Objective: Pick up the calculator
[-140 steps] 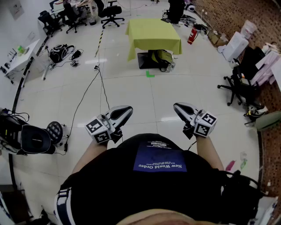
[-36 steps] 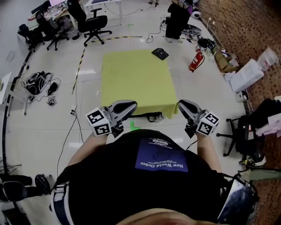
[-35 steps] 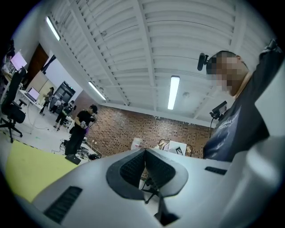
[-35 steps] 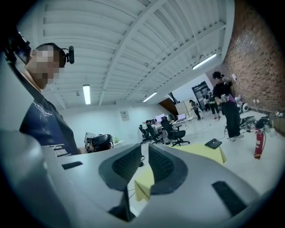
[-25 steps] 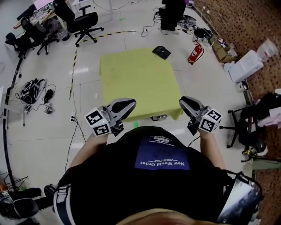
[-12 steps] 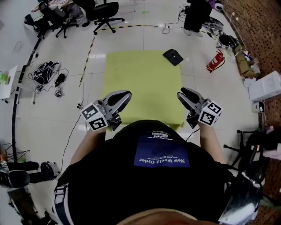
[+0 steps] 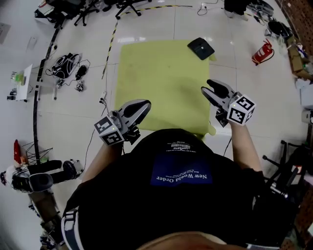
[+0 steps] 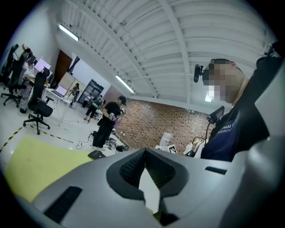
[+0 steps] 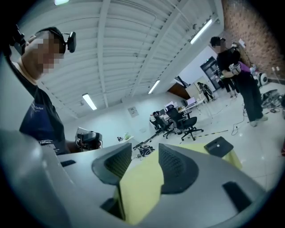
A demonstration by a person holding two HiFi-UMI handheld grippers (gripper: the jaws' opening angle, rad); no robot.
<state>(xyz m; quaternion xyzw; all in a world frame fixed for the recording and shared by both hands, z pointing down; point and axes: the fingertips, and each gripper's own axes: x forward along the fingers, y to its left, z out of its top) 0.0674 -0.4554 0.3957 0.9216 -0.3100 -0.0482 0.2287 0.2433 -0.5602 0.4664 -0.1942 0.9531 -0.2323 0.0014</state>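
The calculator (image 7: 201, 48) is a flat black slab lying at the far right corner of the yellow-green table (image 7: 156, 78). My left gripper (image 7: 141, 104) hovers over the table's near left edge with its pads (image 8: 133, 164) pressed together and nothing between them. My right gripper (image 7: 210, 88) is over the near right part of the table, well short of the calculator. Its jaws are opening, with only a gap between them. The calculator (image 9: 218, 146) shows ahead and to the right in the right gripper view, and as a small dark shape (image 8: 96, 154) in the left gripper view.
A red fire extinguisher (image 7: 262, 51) lies on the floor right of the table. Bags and cables (image 7: 66, 63) lie to the left, office chairs (image 7: 122, 4) beyond the table. A person (image 8: 108, 122) stands past the far side. Black equipment (image 7: 36, 178) sits at lower left.
The table has come closer and both grippers now reach over its near edge. The right gripper has moved forward and to the right, and its jaws have parted.
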